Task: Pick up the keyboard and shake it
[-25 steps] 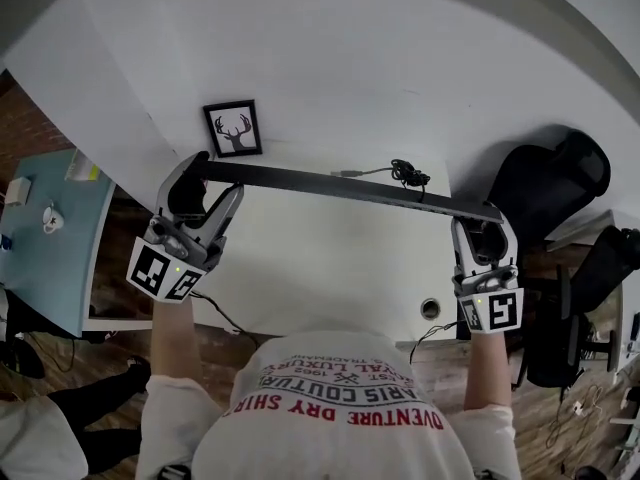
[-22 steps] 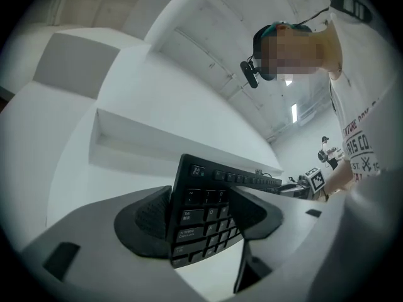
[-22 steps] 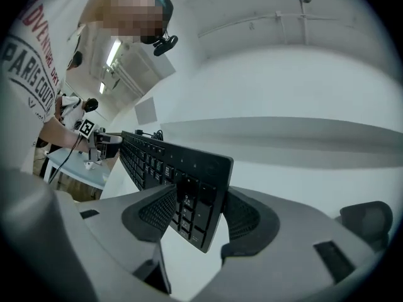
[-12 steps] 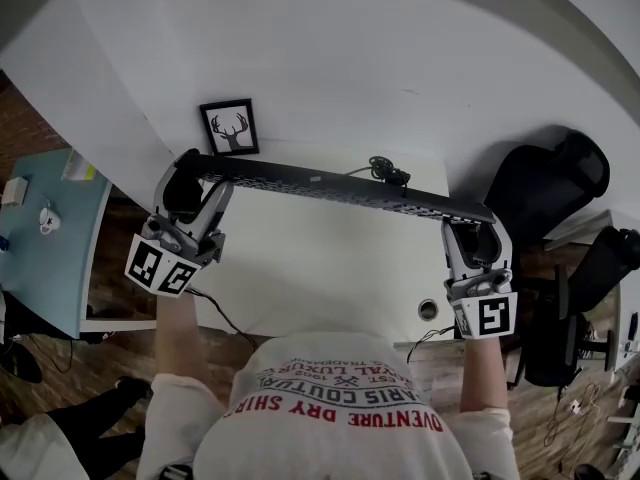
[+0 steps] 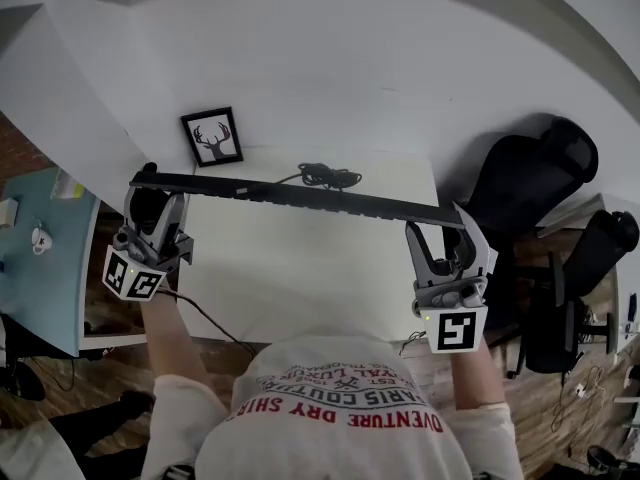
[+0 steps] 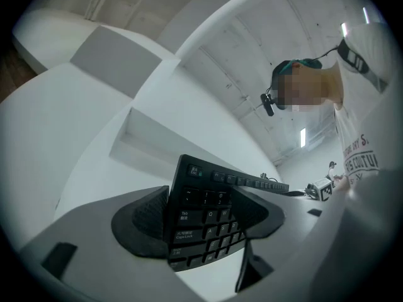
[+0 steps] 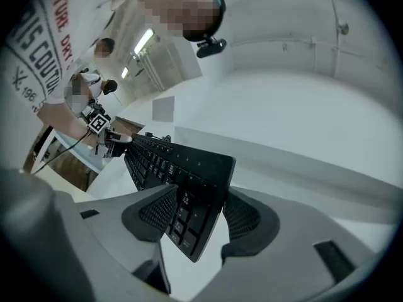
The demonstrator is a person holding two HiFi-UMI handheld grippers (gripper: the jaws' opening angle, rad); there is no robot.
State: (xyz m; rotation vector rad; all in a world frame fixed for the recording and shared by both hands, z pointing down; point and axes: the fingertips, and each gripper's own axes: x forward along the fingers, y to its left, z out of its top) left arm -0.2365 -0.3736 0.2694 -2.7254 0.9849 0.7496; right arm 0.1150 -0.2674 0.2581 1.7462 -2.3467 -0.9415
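- The keyboard (image 5: 300, 197) is hanging clear of the white desk (image 5: 300, 278), held at both ends. In the head view it is running from about 9 o'clock across to 3 o'clock, turning its thin edge toward that camera.
- The left gripper (image 5: 156, 198) is gripping the keyboard's left end, at 9 o'clock in the head view. Its jaws have just been opening a little wider, yet the keyboard is sitting between them. The pads (image 6: 146, 214) are pressing on it from both sides, one against the back and the other over the keys near Tab.
- In the left gripper view the keyboard is standing almost on edge, its keys facing 3 o'clock and its far end reaching away toward 3 o'clock.
- The right gripper (image 5: 442, 230) is clamping the keyboard's right end, at 4 o'clock in the head view. Its jaws are standing wide with the board between them, one pad lying on the key face and the other behind the back.
- A cable (image 5: 325, 176) is bunching in a loose coil just past the keyboard's middle, at 12 o'clock from it.
- A framed deer picture (image 5: 212, 138) is standing at the desk's 11 o'clock corner, apart from the keyboard.
- A black office chair (image 5: 530, 178) is sitting beyond the desk at 2 o'clock.
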